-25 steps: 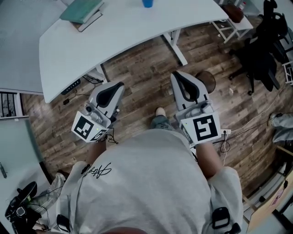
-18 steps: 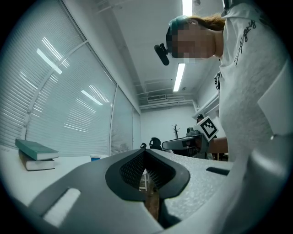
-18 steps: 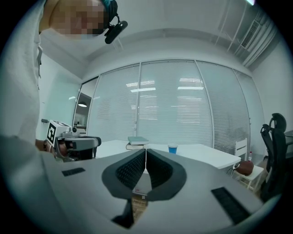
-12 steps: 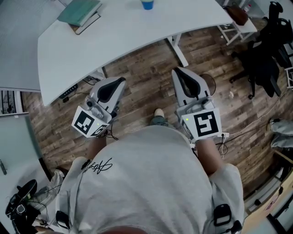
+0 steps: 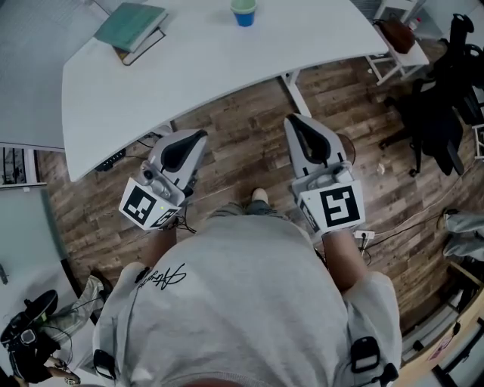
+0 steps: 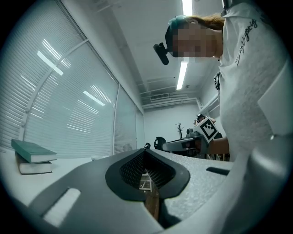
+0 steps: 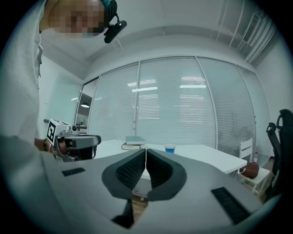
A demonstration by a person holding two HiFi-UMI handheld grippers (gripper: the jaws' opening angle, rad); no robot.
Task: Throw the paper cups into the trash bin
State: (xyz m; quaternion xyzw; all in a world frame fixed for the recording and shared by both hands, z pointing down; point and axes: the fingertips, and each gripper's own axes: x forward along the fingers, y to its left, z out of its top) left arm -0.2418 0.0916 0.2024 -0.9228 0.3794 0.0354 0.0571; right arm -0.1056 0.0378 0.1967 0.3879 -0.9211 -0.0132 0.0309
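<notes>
Floor (image 5: 249,113) lies under the left gripper (image 5: 198,136) and right gripper (image 5: 291,119), which we hold clenched on nothing, short of the white table (image 5: 212,68). On it, well apart from both, the blue paper cup (image 5: 243,12) stands upright, with stacked books (image 5: 132,26) to its left.

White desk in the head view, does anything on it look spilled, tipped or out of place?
Nothing stands out. The blue cup stands upright, and the two stacked books lie flat on the white desk.
</notes>
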